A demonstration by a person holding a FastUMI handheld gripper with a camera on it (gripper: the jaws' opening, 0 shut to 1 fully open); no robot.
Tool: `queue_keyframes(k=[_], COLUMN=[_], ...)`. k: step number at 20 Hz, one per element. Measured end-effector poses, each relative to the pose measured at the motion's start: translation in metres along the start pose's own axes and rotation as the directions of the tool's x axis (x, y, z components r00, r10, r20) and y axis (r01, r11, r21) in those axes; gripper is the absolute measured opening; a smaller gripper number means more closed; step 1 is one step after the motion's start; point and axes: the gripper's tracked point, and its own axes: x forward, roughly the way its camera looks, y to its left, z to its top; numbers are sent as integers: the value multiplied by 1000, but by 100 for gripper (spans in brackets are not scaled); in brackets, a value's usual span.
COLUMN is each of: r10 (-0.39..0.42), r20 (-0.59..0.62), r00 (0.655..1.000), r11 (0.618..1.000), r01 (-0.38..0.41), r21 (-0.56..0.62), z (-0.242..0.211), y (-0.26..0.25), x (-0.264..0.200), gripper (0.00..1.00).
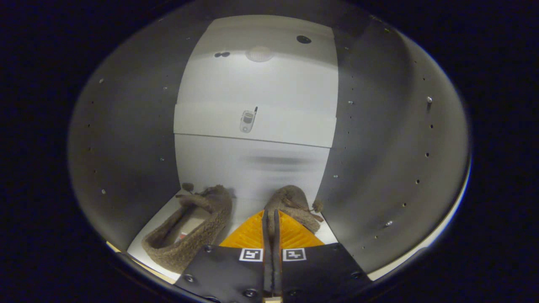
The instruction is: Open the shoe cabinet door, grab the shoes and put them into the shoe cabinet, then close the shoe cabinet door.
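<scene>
I am looking into the open shoe cabinet point(391, 160). Two brown fuzzy shoes are on its white floor point(248, 198). The left shoe point(189, 231) lies to the left of the fingers, its opening facing up and its toe towards the back. The right shoe point(294, 202) sits just past the fingertips, with its heel rim running in between them. My gripper point(271, 213) is shut on that rim, the fingers nearly touching.
Grey side walls point(126, 160) with rows of peg holes stand close on both sides. A white back panel point(257, 80) has a cross rail point(294, 128) with a small metal fitting point(248, 121) on it. The two shoes take up most of the floor's width.
</scene>
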Motion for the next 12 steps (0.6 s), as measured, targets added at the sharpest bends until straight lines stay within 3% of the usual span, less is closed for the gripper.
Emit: queue_keyframes(k=[2, 4, 9, 12], r10=[-5, 16, 13, 13], r20=[3, -4, 6, 21], r00=[1000, 1000, 1000, 1000], r11=[1000, 1000, 1000, 1000], r01=[5, -16, -13, -14], r21=[1, 15, 19, 19], z=[-3, -1, 1, 6], y=[0, 8, 13, 15], x=[6, 0, -9, -22], gripper=[4, 14, 24, 24])
